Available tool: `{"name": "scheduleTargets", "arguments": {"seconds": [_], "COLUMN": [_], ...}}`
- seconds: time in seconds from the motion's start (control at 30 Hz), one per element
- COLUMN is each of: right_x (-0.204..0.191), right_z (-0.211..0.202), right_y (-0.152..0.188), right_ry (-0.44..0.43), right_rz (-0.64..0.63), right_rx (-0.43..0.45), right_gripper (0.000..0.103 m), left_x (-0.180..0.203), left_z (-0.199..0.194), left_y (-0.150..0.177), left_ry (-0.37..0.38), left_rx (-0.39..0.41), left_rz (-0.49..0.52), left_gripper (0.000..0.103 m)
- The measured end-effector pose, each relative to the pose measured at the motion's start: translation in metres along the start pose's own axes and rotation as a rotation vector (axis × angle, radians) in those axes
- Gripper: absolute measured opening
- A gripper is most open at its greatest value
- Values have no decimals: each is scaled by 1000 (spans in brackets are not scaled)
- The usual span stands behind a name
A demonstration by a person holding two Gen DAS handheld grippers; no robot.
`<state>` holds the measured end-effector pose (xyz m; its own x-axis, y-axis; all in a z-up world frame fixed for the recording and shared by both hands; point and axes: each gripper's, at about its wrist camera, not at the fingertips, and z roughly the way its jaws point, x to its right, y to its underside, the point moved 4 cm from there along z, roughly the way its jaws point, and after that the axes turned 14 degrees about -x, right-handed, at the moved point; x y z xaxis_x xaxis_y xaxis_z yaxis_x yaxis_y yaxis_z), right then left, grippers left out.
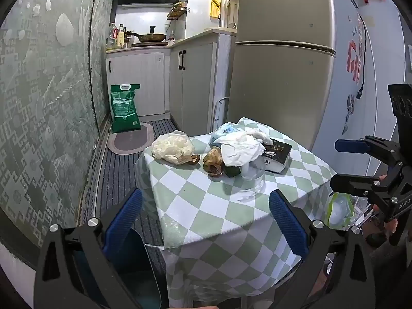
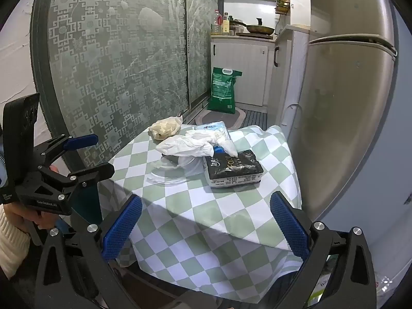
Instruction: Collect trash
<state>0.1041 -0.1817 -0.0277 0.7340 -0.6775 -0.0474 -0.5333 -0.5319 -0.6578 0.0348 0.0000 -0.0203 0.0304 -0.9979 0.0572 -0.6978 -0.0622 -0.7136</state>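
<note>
A small table with a green-and-white checked cloth (image 1: 206,206) (image 2: 206,200) carries the trash. On it lie a crumpled white tissue (image 1: 242,149) (image 2: 190,144), a cream crumpled plastic bag (image 1: 172,148) (image 2: 164,128), brown peel scraps (image 1: 212,164), a clear plastic lid (image 1: 252,180) (image 2: 177,173), a black tissue pack (image 1: 276,155) (image 2: 233,170) and a blue-white packet (image 1: 224,131) (image 2: 213,126). My left gripper (image 1: 206,221) (image 2: 95,154) hovers open at the table's near left side. My right gripper (image 2: 206,225) (image 1: 340,164) hovers open at the near right, empty.
A fridge (image 1: 278,77) stands close behind the table on the right, and a patterned glass sliding door (image 1: 46,103) runs along the left. A green rice bag (image 1: 125,108) leans by the cabinets. A dark teal container (image 1: 128,270) sits below the table's left edge.
</note>
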Motion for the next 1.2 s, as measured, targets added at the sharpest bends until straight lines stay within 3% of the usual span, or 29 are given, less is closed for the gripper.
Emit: {"name": "scheduleTargets", "arguments": {"seconds": [1.2], "right_x": [0], "right_z": [-4], "right_y": [-1], "right_ry": [-4], "right_rz": [-8], "right_rx": [9], "right_gripper": [100], "left_x": [-4], "left_z": [-4], "left_y": [-2], "left_ry": [4], "left_rx": [14], "left_rz": [-4], "left_gripper": [100]}}
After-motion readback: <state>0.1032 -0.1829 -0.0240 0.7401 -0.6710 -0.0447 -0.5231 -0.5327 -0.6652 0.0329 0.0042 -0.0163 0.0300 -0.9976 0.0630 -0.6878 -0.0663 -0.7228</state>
